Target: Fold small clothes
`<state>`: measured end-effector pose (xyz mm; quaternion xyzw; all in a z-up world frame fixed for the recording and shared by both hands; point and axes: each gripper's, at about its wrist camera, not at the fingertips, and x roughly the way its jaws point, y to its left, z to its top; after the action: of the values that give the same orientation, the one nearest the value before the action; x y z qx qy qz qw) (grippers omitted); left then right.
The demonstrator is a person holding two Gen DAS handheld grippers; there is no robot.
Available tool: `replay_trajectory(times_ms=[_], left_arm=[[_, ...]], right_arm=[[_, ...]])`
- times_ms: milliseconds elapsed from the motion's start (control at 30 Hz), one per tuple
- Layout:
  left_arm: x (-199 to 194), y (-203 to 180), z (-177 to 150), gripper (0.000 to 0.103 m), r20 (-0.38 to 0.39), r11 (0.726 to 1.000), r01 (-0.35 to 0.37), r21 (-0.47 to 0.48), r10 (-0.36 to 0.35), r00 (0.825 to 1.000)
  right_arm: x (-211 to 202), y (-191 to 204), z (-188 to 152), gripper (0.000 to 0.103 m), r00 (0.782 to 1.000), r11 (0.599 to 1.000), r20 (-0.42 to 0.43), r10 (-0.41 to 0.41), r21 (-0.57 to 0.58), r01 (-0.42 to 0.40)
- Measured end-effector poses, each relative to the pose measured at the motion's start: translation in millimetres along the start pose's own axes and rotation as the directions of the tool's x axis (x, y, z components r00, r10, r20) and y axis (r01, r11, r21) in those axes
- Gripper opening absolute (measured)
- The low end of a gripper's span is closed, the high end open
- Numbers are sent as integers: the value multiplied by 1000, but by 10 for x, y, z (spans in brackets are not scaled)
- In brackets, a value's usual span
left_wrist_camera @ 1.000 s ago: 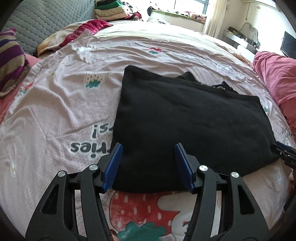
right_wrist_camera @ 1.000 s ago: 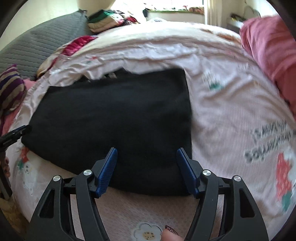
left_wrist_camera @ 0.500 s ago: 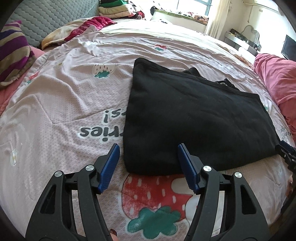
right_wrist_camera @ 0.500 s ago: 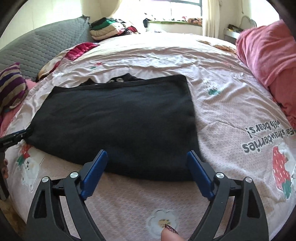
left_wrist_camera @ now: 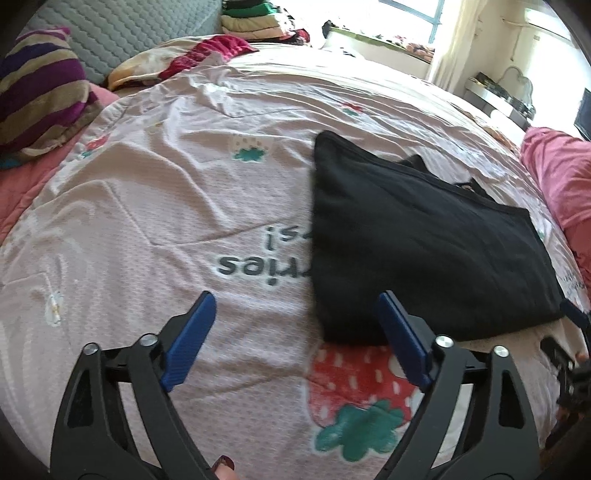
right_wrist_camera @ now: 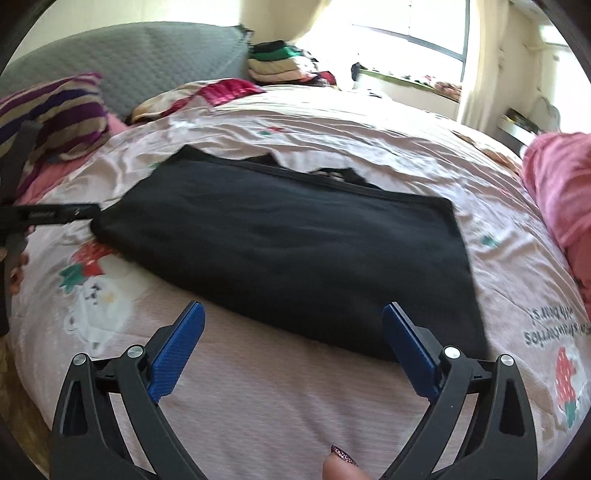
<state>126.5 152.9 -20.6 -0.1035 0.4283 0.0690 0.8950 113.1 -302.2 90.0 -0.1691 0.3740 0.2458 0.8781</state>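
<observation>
A black garment [left_wrist_camera: 424, 243] lies folded flat on the pink strawberry-print bedspread [left_wrist_camera: 155, 229]; a bit of its collar shows at the far edge. In the left wrist view my left gripper [left_wrist_camera: 295, 306] hovers over bare bedspread just off the garment's near left corner, its jaws opening wide with nothing between them. In the right wrist view the same black garment [right_wrist_camera: 295, 251] spreads ahead. My right gripper [right_wrist_camera: 293, 314] hangs over its near edge, jaws opening wide and apart from the cloth. The left gripper's arm [right_wrist_camera: 51, 214] shows at the garment's left corner.
A striped purple pillow [left_wrist_camera: 40, 99] and a grey quilted headboard [left_wrist_camera: 122, 33] stand at the far left. Stacked folded clothes [right_wrist_camera: 280, 66] sit beyond the bed. A pink blanket [left_wrist_camera: 561, 184] is heaped on the right. A fingertip [right_wrist_camera: 341, 465] shows at the frame's bottom.
Both grippers drew back from the black garment and opened wider. The left one slid leftward off the cloth's corner; the right one pulled back to the near edge.
</observation>
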Motion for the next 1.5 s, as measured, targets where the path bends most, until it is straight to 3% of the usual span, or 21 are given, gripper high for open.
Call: replay_trajectory(times_ms=[167,400,600,1233,1467,1500], left_arm=[[-6,177,59,93,3,999,-16,-37,16,1000],[-13,345,149,93,13,997,-35,-72,37,999],[29,413,263,93,10,996,-51,-70,52,999],[266,410,605,93,-6,997,-74,-36,74,997],[484,352,851,93,-37,996,-8,-84,5,999],[530,323,902,93,-51,995,12,-96,-16,999]], right_arm=[[87,338,67,96,999,997,-5,33,-72,-34],[249,806,135,97,999,973,-21,48,-224,-52],[487,1164,181,97,1000,936,-27,4,-352,-13],[1087,1627,630,98,998,901,16,-66,-428,67],[1137,1635,698,96,994,897,71,-85,-429,107],[1121,1616,696,91,993,899,80,-82,-424,108]])
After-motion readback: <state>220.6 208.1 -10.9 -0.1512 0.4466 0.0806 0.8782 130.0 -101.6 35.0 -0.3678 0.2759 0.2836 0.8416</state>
